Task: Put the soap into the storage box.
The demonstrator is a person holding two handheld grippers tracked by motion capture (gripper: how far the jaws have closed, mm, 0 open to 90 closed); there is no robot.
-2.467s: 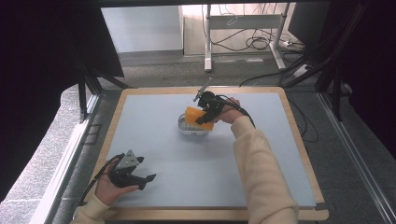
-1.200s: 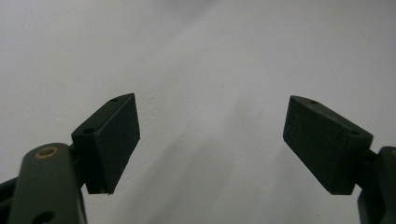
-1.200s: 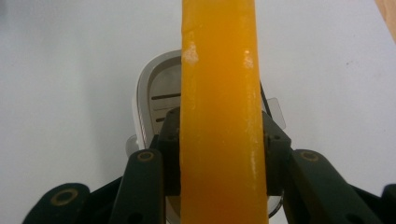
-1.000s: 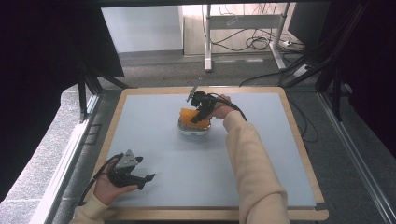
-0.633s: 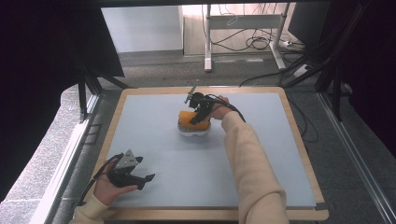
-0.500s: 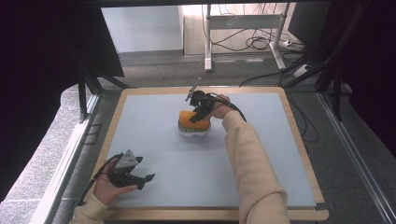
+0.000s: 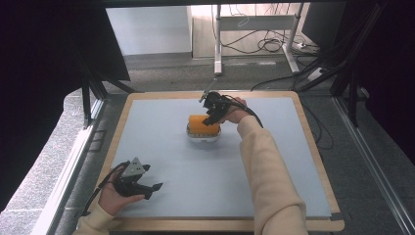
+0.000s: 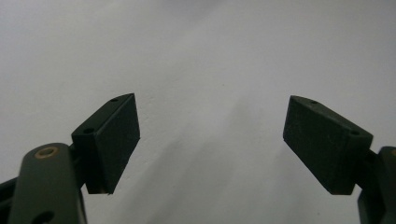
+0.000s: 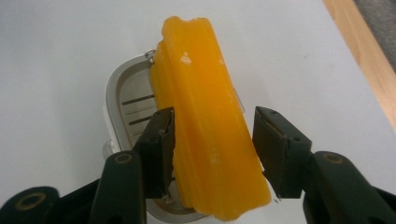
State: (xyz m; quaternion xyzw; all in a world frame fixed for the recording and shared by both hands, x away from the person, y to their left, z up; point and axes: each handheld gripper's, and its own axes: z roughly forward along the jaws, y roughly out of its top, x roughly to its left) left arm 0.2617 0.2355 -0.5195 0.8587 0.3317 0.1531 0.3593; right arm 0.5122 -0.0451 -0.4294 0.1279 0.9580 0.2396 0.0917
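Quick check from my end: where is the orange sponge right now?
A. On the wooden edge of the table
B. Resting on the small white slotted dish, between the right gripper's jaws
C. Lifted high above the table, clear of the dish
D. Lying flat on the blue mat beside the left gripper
B: in the right gripper view the orange sponge sits on the white slotted dish, with the right gripper straddling it; its jaws have just been opening and a gap shows at one pad.
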